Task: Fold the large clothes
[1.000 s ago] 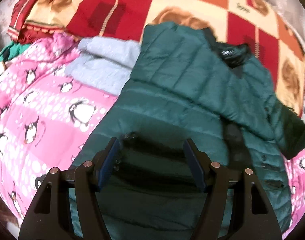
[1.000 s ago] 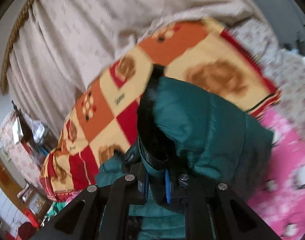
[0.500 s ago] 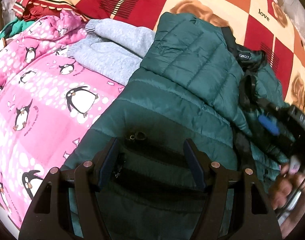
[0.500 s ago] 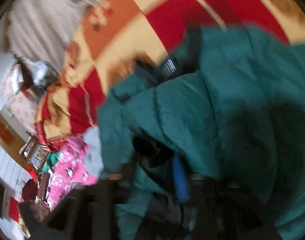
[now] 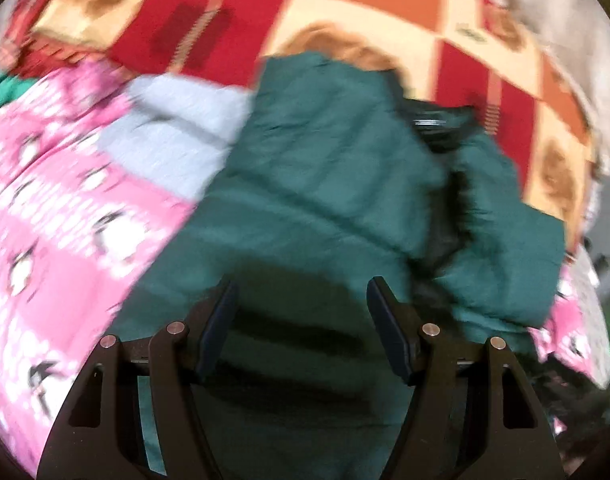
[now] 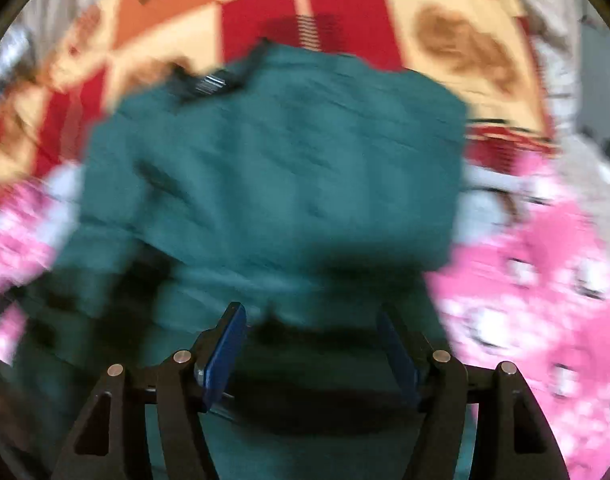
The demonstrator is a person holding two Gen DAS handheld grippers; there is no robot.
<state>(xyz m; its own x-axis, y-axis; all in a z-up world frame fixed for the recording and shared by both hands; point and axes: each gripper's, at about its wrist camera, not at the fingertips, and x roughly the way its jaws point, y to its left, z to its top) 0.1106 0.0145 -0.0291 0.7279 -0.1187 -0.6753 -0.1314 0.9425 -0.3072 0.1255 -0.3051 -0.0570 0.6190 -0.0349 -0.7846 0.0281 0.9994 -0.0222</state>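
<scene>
Right wrist, jaws opening over jacket (image 6: pixel 289 168)

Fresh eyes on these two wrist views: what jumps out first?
The dark green puffer jacket dominates the middle of both views, lying partly folded on the bed. Under and beside it spreads a bright pink penguin-print quilt, with a red, orange and cream checked blanket behind it. Both grippers hang over the jacket: the left gripper is open, and the right gripper has its jaws opening with nothing pinched between them.
</scene>
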